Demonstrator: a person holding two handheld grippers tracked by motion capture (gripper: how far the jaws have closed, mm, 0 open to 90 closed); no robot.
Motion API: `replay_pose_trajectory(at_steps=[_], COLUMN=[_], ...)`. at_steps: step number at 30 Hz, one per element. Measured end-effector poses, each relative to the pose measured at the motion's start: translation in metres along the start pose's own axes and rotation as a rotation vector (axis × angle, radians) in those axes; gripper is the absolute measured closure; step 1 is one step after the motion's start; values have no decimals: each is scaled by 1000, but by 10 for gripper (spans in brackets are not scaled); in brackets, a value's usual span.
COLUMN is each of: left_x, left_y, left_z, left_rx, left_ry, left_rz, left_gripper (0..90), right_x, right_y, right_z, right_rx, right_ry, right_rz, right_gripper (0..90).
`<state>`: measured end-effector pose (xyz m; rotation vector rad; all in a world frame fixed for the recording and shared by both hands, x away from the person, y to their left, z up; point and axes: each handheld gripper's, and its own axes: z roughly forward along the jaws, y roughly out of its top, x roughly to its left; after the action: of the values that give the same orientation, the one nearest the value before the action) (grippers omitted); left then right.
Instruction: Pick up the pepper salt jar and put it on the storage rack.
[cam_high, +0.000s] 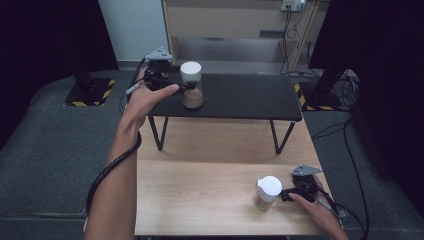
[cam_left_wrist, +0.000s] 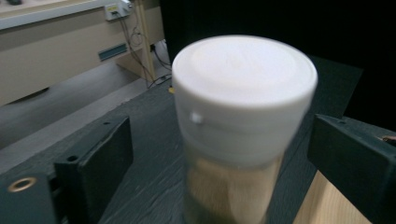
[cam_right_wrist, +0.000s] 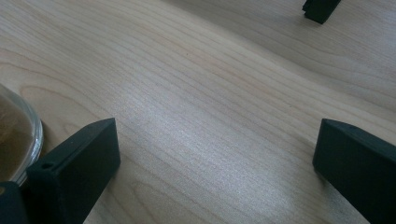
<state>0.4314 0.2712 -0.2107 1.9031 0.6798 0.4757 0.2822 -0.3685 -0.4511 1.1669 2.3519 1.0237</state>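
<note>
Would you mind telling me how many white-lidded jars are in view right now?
2. One jar stands on the black raised shelf, between the left gripper jaws. The other jar stands on the wooden table, beside the right gripper.

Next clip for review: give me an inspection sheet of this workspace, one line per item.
Surface: light wooden table with a black raised shelf at its far end.
Job's things: white-lidded jar on the shelf, holding brownish contents; second white-lidded jar on the wood.
Clutter: nothing seen.
Grippers: left gripper open, fingers either side of the shelf jar, gaps visible; right gripper open beside the second jar, nothing between its fingers.
Cables: black cable along the left forearm; more at the right gripper and on the floor.
Surroundings: grey carpet, wooden cabinet behind, dark curtains.
</note>
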Motion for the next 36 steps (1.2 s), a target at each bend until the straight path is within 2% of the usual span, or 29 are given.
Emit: replay_pose_trajectory(at_steps=[5, 8, 9, 15, 22, 28, 36], left_x=[-11, -22, -26, -44, -73, -95, -110], left_y=[-11, -18, -21, -44, -72, -90, -116], left_z=[-18, -26, -27, -31, -34, -26, 0], left_rx=[-20, -38, -41, -48, -56, -34, 42], left_ry=[31, 56, 68, 71, 76, 72, 45], left_rz=[1, -13, -5, 5, 36, 51, 49], left_gripper=[11, 12, 11, 14, 15, 15, 15], right_x=[0, 0, 0, 0, 0, 0, 1], right_y=[0, 0, 0, 0, 0, 0, 0], right_z=[0, 0, 0, 0, 0, 0, -1], right_rx=[0, 0, 0, 2, 2, 3, 2], right_ry=[0, 0, 0, 0, 0, 0, -1], right_rz=[-1, 0, 0, 1, 0, 3, 1], right_gripper=[15, 15, 15, 15, 15, 15, 16])
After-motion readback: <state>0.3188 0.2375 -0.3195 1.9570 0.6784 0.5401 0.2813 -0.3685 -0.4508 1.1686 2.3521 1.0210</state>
